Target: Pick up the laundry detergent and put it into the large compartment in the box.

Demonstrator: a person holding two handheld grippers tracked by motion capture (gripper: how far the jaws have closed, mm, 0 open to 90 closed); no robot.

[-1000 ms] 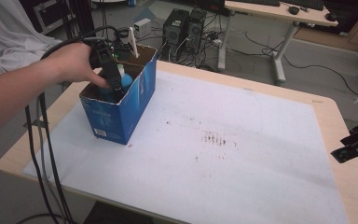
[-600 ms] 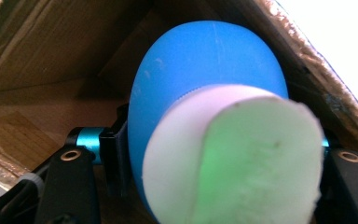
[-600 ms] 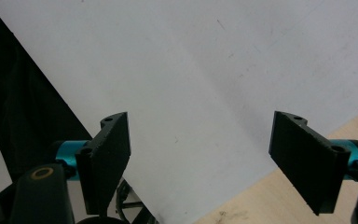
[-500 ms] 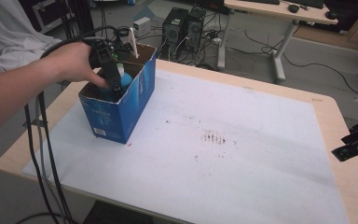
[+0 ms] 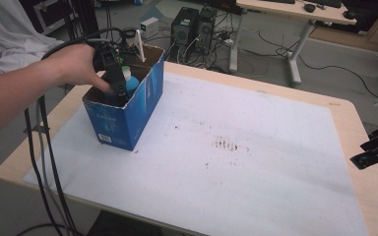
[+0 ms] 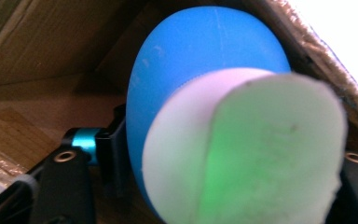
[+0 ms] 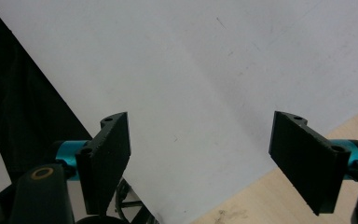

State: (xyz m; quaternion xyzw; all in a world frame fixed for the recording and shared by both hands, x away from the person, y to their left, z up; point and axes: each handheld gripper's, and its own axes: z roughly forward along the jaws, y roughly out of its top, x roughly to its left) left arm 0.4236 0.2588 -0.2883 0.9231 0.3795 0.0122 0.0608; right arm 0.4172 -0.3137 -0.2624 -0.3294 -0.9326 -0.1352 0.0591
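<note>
Blue bottle (image 6: 200,70) stays clamped by left gripper (image 5: 115,86) inside box (image 5: 138,113).

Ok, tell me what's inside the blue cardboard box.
Inside the blue box: a blue bottle with a white cap, gripped by the left gripper. The hand and gripper cover the box floor.
</note>
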